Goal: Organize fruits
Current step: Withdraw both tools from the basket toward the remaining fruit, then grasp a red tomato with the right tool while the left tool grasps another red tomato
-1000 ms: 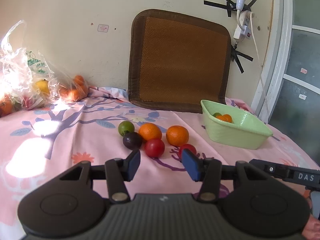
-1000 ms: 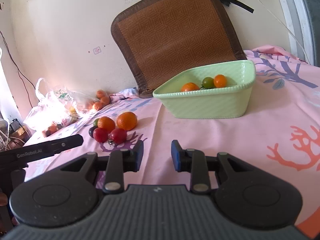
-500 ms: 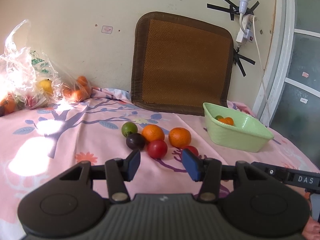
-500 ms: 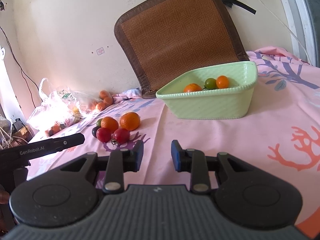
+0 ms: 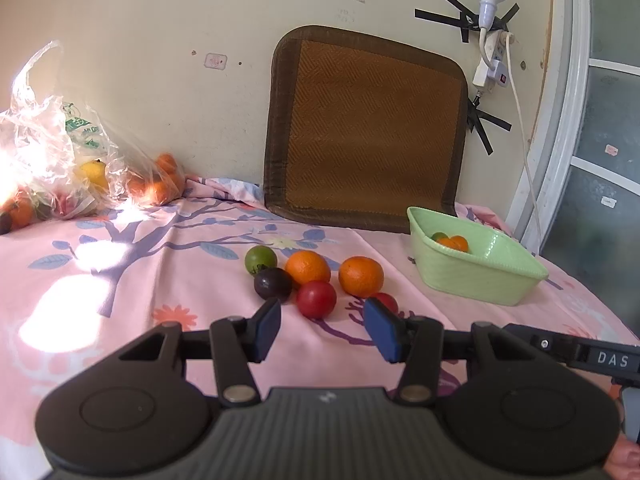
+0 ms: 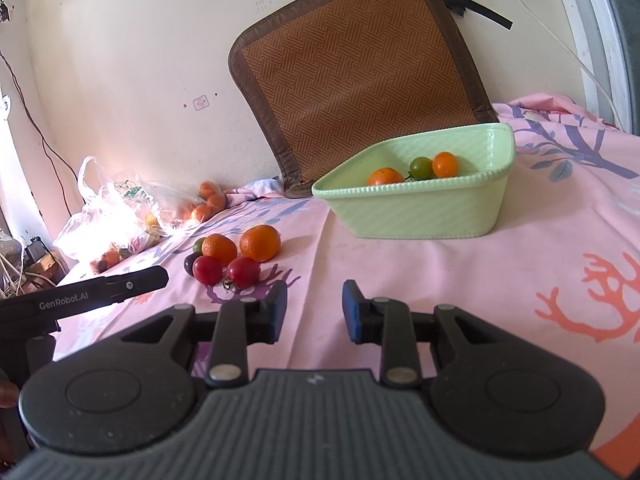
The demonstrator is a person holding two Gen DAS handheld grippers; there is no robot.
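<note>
Loose fruit, one cluster, on pink floral bedsheet [image 5: 168, 264], left of the basket:
- Green round fruit [image 5: 260, 260], smooth skin, at the far-left of the cluster.
- Dark purple fruit [image 5: 273, 283], glossy, just in front of the green one.
- Orange [image 5: 307, 267], dimpled skin, mid-cluster; second orange [image 5: 361, 276] just to its right.
- Red tomato [image 5: 316, 299], shiny, nearest the left gripper; second red tomato [image 6: 243, 272], green stem visible in right wrist view, partly hidden behind a blue pad in left wrist view.

Containers:
- Light green basket [image 6: 416, 216], ribbed plastic wall, roughly rectangular with one narrowed end, on the sheet right of the cluster and apart from it. Contents: one orange fruit [image 6: 385, 176], one green tomato [image 6: 421, 167], one small orange tomato [image 6: 444, 164], grouped together.
- Clear plastic bag [image 5: 52, 152], crinkled, sunlit, against the wall at far left. Contents: a yellow fruit [image 5: 93, 171] and several orange ones; rest too washed out to tell.

Grippers:
- Left gripper [image 5: 322, 330]: black body, blue pads, jaws spread apart, empty, low over the sheet just short of the cluster.
- Right gripper [image 6: 314, 312]: same build, jaws apart with a narrower gap, empty, over bare sheet between cluster and basket.

Backdrop:
- Woven brown mat [image 5: 366, 130], herringbone weave, dark cloth border, rounded corners, propped on the cream wall behind the basket.
</note>
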